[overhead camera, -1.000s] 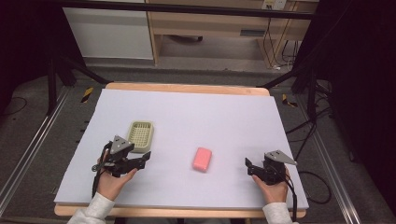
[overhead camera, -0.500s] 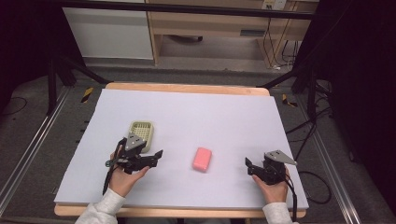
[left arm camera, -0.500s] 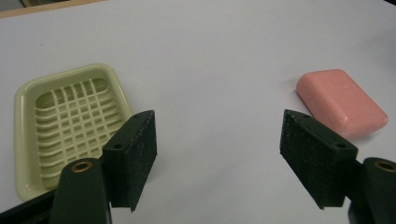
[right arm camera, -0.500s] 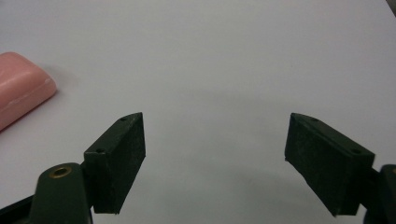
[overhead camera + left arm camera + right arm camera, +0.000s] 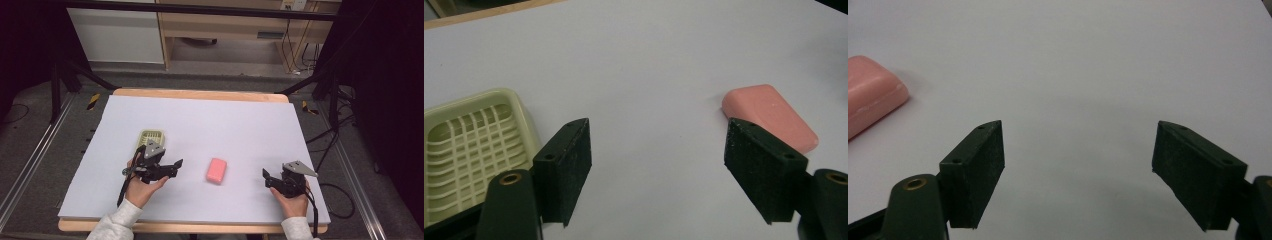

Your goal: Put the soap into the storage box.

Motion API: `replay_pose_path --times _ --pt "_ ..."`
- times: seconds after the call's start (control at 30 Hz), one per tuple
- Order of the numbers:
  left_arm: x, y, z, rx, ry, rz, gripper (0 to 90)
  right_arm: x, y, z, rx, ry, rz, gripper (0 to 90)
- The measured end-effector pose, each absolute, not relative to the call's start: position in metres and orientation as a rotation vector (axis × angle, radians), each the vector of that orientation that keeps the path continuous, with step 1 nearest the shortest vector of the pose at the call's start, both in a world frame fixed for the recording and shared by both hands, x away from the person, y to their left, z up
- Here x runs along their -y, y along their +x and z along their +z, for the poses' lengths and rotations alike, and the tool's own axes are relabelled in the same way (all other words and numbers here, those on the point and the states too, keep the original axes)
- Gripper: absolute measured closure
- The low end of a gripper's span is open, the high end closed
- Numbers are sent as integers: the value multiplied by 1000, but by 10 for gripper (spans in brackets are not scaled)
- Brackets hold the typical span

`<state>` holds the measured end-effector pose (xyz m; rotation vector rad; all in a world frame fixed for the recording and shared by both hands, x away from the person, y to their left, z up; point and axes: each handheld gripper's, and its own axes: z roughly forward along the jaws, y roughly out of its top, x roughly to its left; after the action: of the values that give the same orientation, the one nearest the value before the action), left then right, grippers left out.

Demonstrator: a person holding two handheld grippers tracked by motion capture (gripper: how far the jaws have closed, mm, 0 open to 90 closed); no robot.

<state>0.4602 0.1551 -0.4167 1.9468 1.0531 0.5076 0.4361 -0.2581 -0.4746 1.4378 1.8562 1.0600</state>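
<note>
A pink bar of soap (image 5: 216,170) lies flat on the white table sheet (image 5: 225,125), a little right of centre near the front. A pale green slatted soap dish (image 5: 150,136) sits to its left with nothing in it. My left gripper (image 5: 175,168) is open just in front of the dish, jaws pointing right at the soap about a hand's width away. In the left gripper view the soap (image 5: 771,115) lies beyond the right jaw, the dish (image 5: 469,145) behind the left jaw, and the left gripper (image 5: 656,130) holds nothing. My right gripper (image 5: 266,178) rests open at the front right; its view shows the soap (image 5: 868,95) at the far left and the right gripper (image 5: 1080,127) over bare sheet.
The sheet covers a wooden table whose edge (image 5: 200,94) shows at the back. Black frame legs and cables (image 5: 325,135) run along the floor on both sides. A shelf unit (image 5: 220,30) stands beyond the table.
My left gripper has slid right along the front of the dish, closer to the soap. The right gripper, soap and dish have stayed put.
</note>
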Motion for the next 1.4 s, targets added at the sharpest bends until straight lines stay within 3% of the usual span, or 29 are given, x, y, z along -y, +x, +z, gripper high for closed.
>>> replay_pose_path --times 1.4 --pt "-94 471 -419 -989 2031 469 266 258 437 -475 -1857 1443 1047 207"
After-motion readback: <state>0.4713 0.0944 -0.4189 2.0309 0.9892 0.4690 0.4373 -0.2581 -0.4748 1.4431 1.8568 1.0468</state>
